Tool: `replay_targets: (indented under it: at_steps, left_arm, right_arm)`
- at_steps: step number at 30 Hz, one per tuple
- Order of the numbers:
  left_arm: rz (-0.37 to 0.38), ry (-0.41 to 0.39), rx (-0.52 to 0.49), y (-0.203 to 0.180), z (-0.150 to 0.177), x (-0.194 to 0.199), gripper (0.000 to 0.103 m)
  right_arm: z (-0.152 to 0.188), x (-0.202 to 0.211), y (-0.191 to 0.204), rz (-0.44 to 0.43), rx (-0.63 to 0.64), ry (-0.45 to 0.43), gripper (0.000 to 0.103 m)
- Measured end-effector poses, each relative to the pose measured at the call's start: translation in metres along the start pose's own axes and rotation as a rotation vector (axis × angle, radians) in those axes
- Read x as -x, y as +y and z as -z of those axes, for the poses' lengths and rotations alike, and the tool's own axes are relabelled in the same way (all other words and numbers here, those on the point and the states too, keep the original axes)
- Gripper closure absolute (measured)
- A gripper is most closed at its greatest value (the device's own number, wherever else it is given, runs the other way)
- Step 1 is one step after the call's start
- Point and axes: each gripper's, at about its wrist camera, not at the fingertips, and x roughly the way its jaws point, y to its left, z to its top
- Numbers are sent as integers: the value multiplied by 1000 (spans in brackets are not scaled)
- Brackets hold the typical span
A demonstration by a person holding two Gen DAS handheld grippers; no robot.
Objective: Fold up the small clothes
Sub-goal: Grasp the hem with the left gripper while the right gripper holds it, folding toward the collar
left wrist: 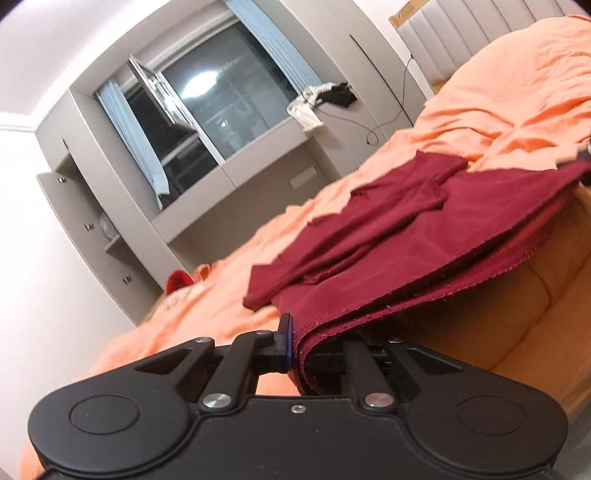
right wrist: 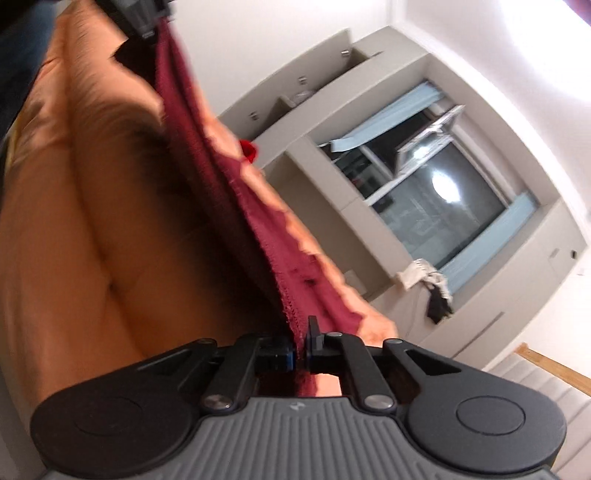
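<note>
A maroon garment [left wrist: 424,236] is stretched over the orange bedcover [left wrist: 517,92], lifted along its near hem. One corner is pinched by the left gripper [left wrist: 293,347], jaws closed tight on the cloth — the other corner is clamped likewise by the right gripper [right wrist: 301,349]. A window [left wrist: 221,110] is seen behind.

Setting: a home bedroom. Bed with orange cover [left wrist: 498,110] and padded grey headboard [left wrist: 461,33]; built-in grey cabinets [left wrist: 92,206] framing a window [left wrist: 221,110] with pale blue curtains [left wrist: 125,136]. Loose clothes [left wrist: 325,99] lie on the sill.
</note>
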Motion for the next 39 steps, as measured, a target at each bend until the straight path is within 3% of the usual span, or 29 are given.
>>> replay_targets:
  at_steps: [4,12,16,20,23,28,34,39]
  left_arm:
    - [-12,-33,17,9,-7,17,97]
    - [-8,-104,82,20,-8,82,98]
    - [0,-162,100,24,-8,129,98]
    - [14,-228,135,31,-8,164,98]
    - [34,-236,176,34,-12,170,98]
    - [16,-260,189,41,-18,163,97]
    - [-38,-282,199,55,-52,118,97]
    - [-117,-302,172,57,-80,58,96]
  right_arm:
    - [-10,20,-20,42,30,-25,98]
    - [-19,90,-29,40,66,-60,98]
    - [-26,134,-47,17,-22,-72,98]
    - [-34,155,-77,-48,-188,-89,98]
    - [-34,147,-97,-70,-264,-100,98]
    - [-45,125,-116,-12,-241,-145,97]
    - [-62,52,-149,31,-227,-178,97]
    - [-62,-13,-170,49,-271,-211,97]
